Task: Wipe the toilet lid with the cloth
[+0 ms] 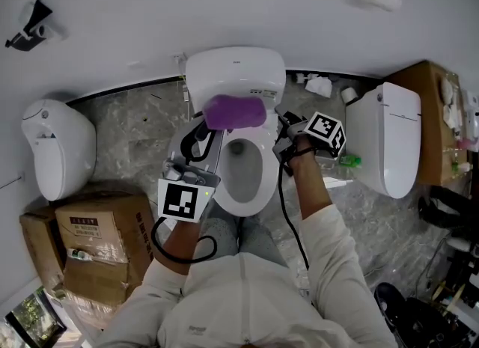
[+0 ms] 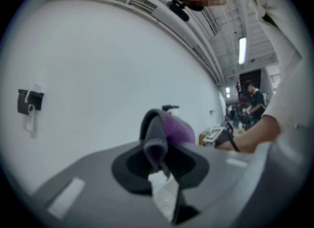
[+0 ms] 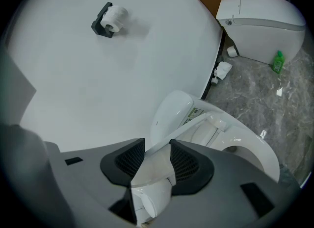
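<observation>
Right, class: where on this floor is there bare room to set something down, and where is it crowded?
Bare marble floor lies between the left toilet and the middle toilet. Another free patch sits in front of the right toilet. Crowded: cardboard boxes lower left; green bottle beside the right toilet.

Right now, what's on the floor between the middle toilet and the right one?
A green bottle, plus crumpled paper and a white roll nearer the wall; the head view and right gripper view show them.
</observation>
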